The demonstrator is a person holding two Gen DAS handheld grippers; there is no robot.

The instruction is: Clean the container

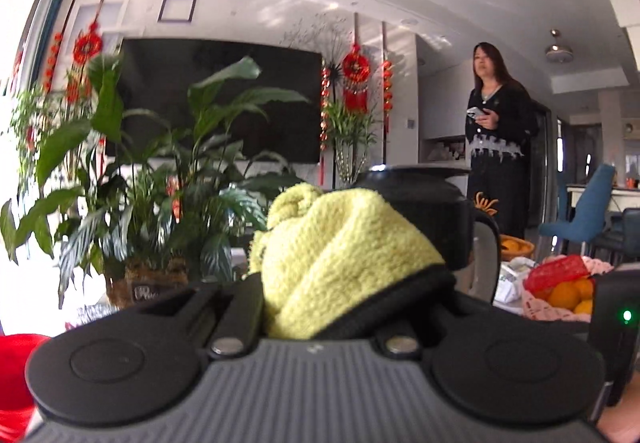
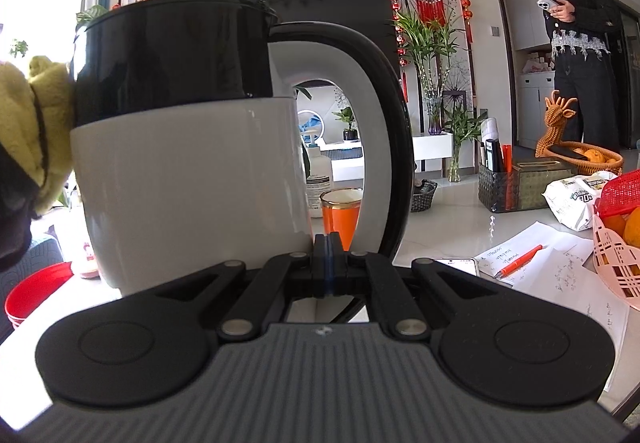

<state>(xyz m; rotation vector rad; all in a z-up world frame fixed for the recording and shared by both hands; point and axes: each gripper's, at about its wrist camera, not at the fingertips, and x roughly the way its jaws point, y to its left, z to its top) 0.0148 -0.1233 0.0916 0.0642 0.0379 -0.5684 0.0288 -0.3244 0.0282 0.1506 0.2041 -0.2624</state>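
Note:
A kettle point(image 2: 192, 171) with a white body, black upper band and black loop handle point(image 2: 384, 115) stands close in front in the right wrist view. My right gripper point(image 2: 328, 259) is shut with nothing between its fingers. Its tips sit low by the kettle's side, under the handle opening. My left gripper point(image 1: 344, 283) is shut on a bunched yellow cloth point(image 1: 340, 255). The cloth point(image 2: 36, 131) presses against the left side of the kettle's black band point(image 2: 168, 55). In the left wrist view the kettle's black top point(image 1: 424, 211) shows just behind the cloth, which hides the left fingertips.
A person point(image 2: 580, 43) stands at the back right holding a phone. Papers with an orange pen point(image 2: 520, 255), a phone, a pink basket of oranges point(image 2: 624, 239), a wicker basket and an orange cup point(image 2: 340, 211) lie on the table. Red cups point(image 2: 32, 295) sit low left; big plants point(image 1: 140, 183) stand behind.

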